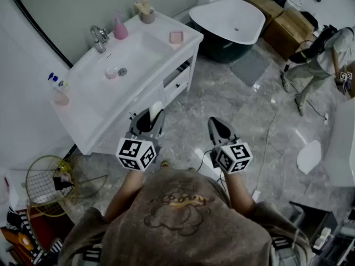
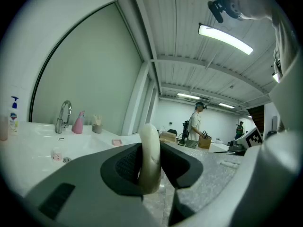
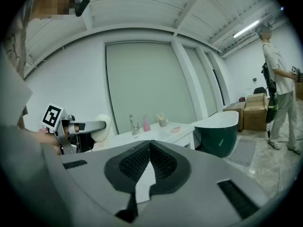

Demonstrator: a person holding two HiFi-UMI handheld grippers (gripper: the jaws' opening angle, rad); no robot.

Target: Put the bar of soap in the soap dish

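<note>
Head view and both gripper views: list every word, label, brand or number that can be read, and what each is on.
No text can be read in any view.
Marker cubes: black-and-white square patterns, no letters or digits.
Pump bottle: has a label, too small to read.
Shirt: printed drawing, no legible wording.
Cardboard boxes: no legible print.
</note>
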